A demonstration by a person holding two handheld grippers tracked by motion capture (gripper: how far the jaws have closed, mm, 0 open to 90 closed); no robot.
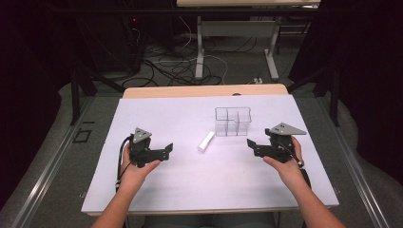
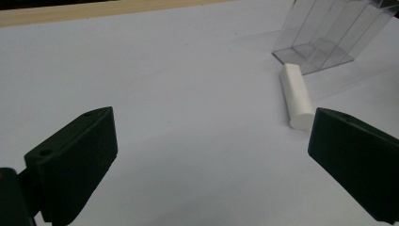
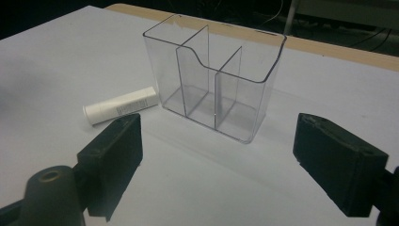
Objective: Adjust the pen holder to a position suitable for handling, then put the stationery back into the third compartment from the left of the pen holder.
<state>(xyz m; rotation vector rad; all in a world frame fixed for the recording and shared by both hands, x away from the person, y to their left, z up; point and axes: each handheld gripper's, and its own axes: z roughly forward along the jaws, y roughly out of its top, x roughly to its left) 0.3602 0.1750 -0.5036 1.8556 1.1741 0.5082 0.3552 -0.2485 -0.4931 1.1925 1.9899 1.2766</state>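
Two grippers are hovering over a desk point(image 1: 157, 199) covered by a white sheet, its wooden edge showing at the far side.

- Room: dark curtains are hanging at both sides; a tangle of cables point(image 1: 176, 66) is lying on the grey floor beyond the desk, beside the metal legs of a second table point(image 1: 202, 47) whose top is cut off by the frame edge.
- Left gripper point(image 1: 167, 148): jaws standing wide apart, holding nothing, a hand wrapping its body.
- Right gripper point(image 1: 251, 144): jaws likewise spread wide and holding nothing.
- White tube point(image 1: 206, 141): lying flat on the sheet between the two grippers, just beside the near left corner of the organiser; in the left gripper view one end is sitting partly behind a jaw. Its label print is too small to read.
- Clear organiser point(image 1: 233, 121): standing upright toward the right gripper, inner walls dividing it into compartments — nothing can be seen inside them.
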